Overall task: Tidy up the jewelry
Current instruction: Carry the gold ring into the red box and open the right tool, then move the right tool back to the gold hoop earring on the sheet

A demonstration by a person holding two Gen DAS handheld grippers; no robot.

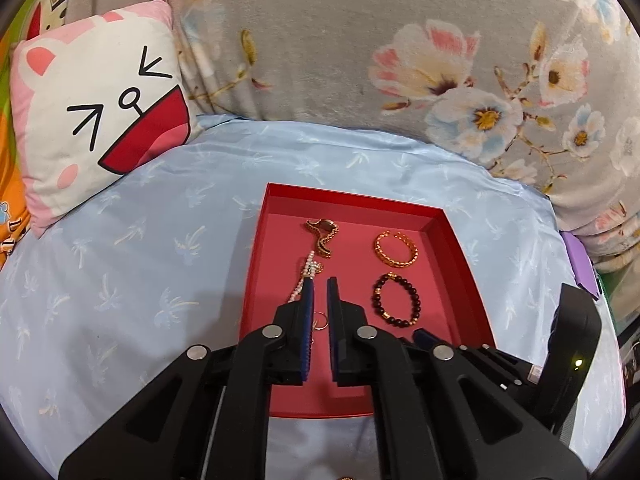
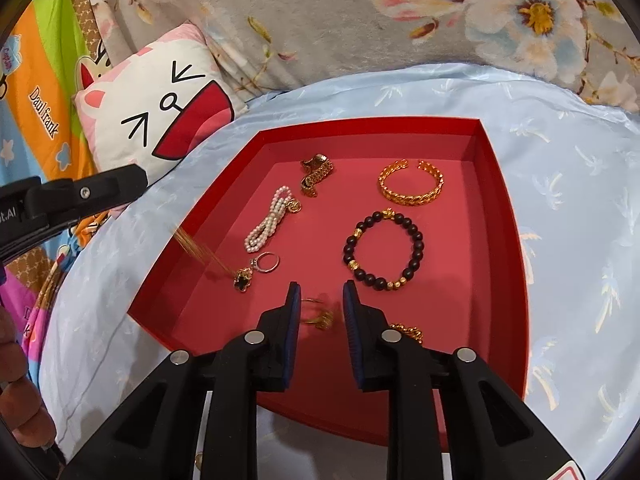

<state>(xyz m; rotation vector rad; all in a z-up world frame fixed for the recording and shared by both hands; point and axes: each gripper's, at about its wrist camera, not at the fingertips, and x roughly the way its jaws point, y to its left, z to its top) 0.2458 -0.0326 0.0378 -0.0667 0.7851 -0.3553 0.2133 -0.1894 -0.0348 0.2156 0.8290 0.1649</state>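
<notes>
A red tray (image 1: 352, 200) (image 2: 360, 128) on the bed holds a gold watch (image 2: 316, 172), a pearl bracelet (image 2: 268, 220), a gold cuff (image 2: 412, 186), a dark bead bracelet (image 2: 384, 248), a silver ring (image 2: 267, 262) and a blurred gold ring (image 2: 324, 316). A thin gold chain with a black clover pendant (image 2: 242, 278) hangs into the tray from the upper left, toward my left gripper's arm. My left gripper (image 1: 320, 284) is over the tray with a narrow gap between its jaws; the chain does not show there. My right gripper (image 2: 320, 292) is open above the blurred gold ring.
A light blue sheet (image 1: 140, 240) covers the bed. A cat-face pillow (image 1: 100, 108) lies at the back left and a grey floral blanket (image 1: 400, 40) at the back. Another gold piece (image 2: 408, 330) lies in the tray beside my right finger.
</notes>
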